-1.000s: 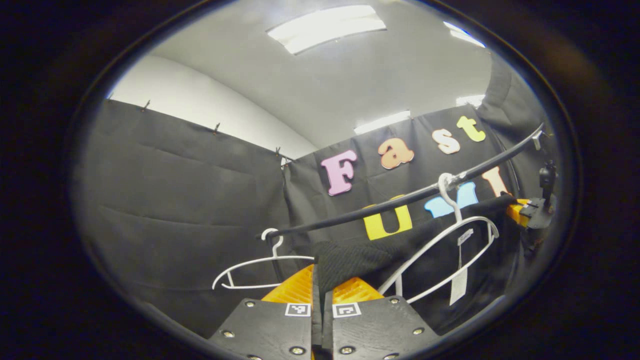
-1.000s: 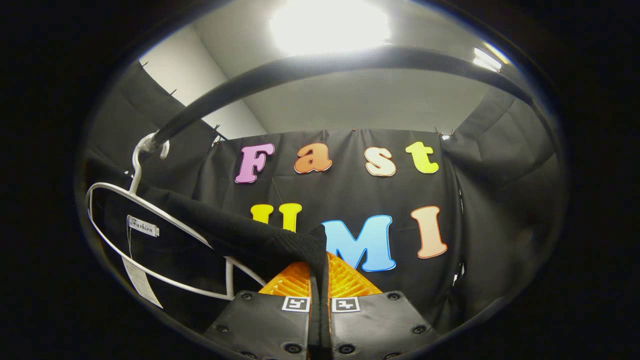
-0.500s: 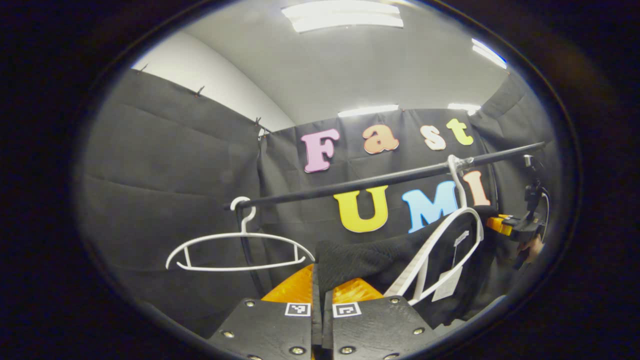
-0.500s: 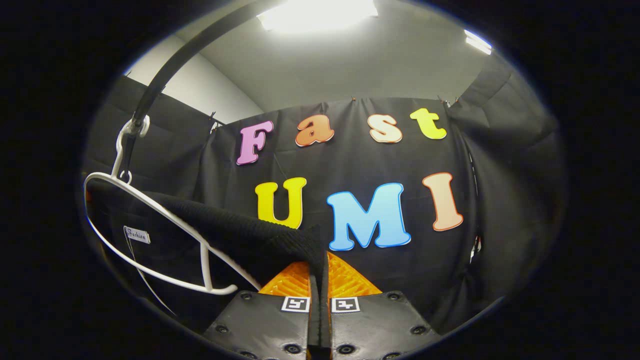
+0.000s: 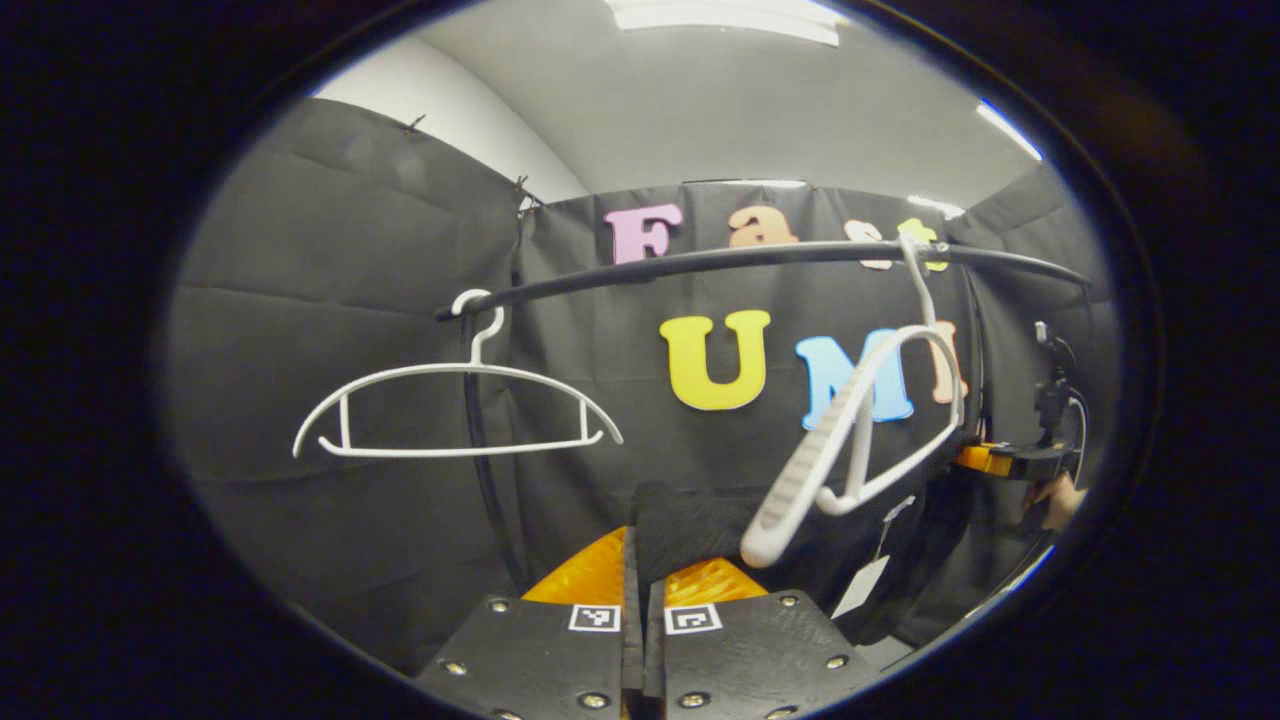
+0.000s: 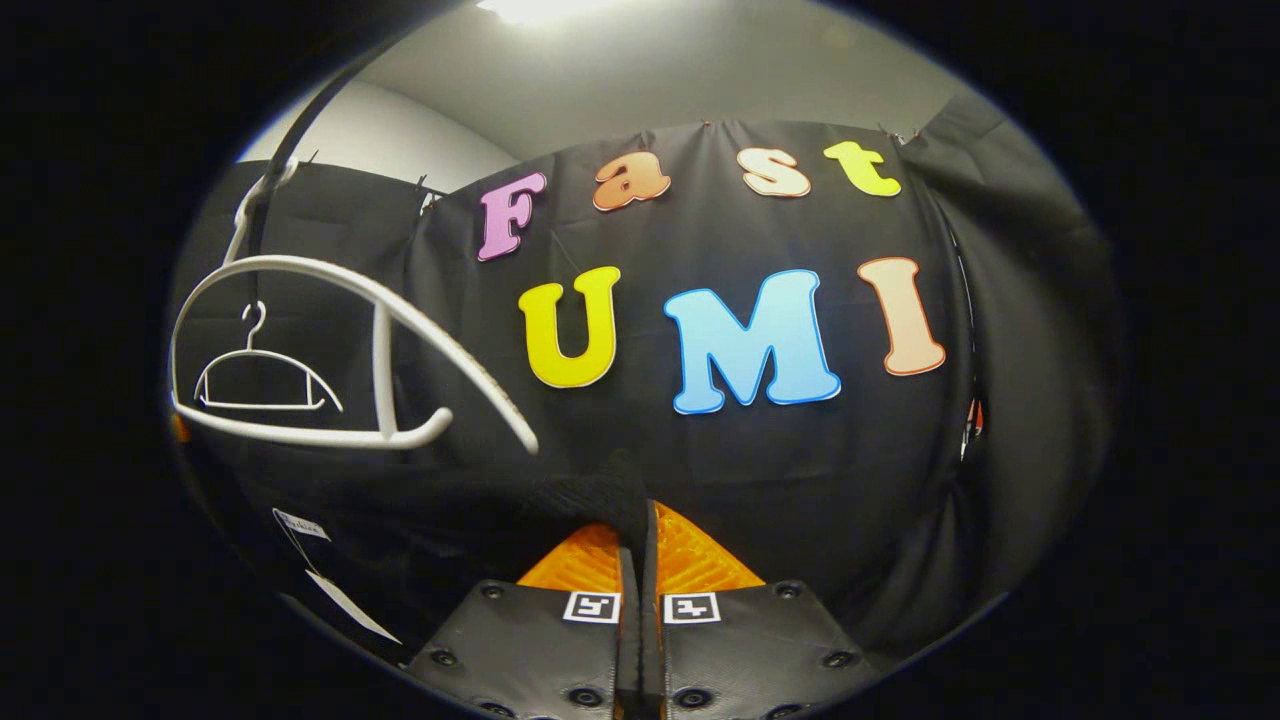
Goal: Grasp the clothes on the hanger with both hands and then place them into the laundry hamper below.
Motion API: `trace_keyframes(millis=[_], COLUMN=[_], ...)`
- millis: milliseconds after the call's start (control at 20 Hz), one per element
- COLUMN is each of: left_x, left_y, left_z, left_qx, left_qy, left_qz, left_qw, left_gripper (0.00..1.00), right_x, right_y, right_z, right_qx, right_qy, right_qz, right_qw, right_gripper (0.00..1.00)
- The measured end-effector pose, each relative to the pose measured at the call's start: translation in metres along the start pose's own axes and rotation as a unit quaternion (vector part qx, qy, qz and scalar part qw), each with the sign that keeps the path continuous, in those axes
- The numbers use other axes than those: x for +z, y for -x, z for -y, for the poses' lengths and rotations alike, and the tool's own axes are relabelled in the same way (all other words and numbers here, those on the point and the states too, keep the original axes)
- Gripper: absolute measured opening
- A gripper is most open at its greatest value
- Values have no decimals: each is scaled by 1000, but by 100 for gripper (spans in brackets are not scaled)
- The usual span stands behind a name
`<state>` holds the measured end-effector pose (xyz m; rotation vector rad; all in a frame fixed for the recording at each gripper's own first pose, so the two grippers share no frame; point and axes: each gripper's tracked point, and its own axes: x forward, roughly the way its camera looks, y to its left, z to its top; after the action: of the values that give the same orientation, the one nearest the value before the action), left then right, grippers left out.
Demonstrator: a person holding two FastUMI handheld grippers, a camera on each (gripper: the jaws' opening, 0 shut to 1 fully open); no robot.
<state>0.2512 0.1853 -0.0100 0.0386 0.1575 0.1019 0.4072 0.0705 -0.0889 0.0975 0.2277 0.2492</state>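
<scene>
Black knitted cloth, the garment [image 5: 690,520] of the task, is clamped between the jaws of the left gripper [image 5: 634,560], and another fold of it [image 6: 590,495] is pinched likewise in the closed jaws of the right gripper [image 6: 638,545]. Between the two grips the garment hangs slack, below the white plastic hanger [image 5: 860,430] that sits just above and to the right of the left jaws. That hanger is seen bare and tilted, its near end hanging free, so the garment is judged to be off it. Its hook is on the black rail [image 5: 700,262], where a second, empty white hanger [image 5: 450,405] hangs farther to the left. A paper tag [image 6: 340,600] dangles from the cloth at the lower left of the right jaws. The laundry hamper lies out of sight below. For the step in hand, both grips should be kept firm and lowered together and level, the tag and cloth kept clear of the hanger's free end, and release held back until the cloth is over the hamper.
</scene>
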Motion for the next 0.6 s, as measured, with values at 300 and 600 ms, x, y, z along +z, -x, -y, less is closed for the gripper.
trace_keyframes(millis=[300, 600], left_x=[-43, -80], left_y=[10, 28], left_z=[10, 31], left_qx=[3, -17], left_qy=[-24, -3], left_qz=[-22, -37], left_qw=[999, 999], left_gripper=[3, 1], right_x=[-34, -55], right_y=[39, 85], right_z=[5, -2], right_qx=[-14, -29], right_qy=[7, -2], right_qz=[-23, -40], right_qw=[1000, 999], right_gripper=[2, 2])
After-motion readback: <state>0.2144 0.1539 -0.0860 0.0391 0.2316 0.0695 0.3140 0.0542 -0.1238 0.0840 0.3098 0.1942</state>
